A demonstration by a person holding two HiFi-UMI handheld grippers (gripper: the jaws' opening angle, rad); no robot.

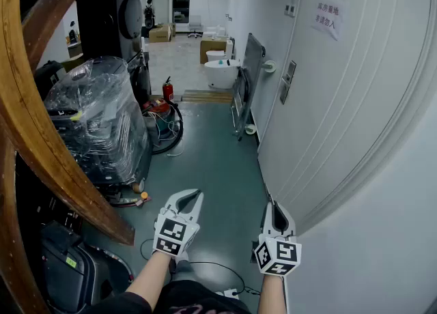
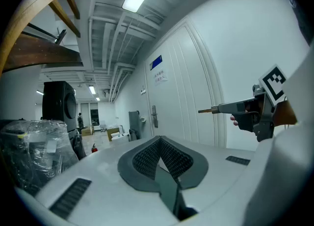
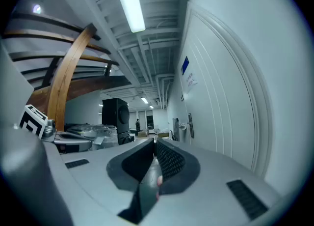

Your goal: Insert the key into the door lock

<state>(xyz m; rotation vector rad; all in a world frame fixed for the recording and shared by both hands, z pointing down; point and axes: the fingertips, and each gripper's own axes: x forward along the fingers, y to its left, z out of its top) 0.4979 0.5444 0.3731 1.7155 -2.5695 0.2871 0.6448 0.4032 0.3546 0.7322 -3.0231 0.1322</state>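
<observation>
Two hand-held grippers with marker cubes hang low over a grey-green corridor floor [image 1: 212, 162], beside a white panelled door [image 1: 328, 115]. The left gripper [image 1: 194, 196] points ahead, its jaws together on nothing. The right gripper [image 1: 273, 207] pinches a slim brass key [image 2: 206, 111], well apart from the grey metal door lock [image 1: 288, 82]. A white paper notice [image 1: 326, 18] on the door bears Chinese characters too small to read.

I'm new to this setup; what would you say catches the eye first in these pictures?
The tall white door fills the right of the head view, its handle plate farther ahead. A curved wooden beam sweeps down the left edge. Low beside the door, the right tool is shut on a brass key.
</observation>
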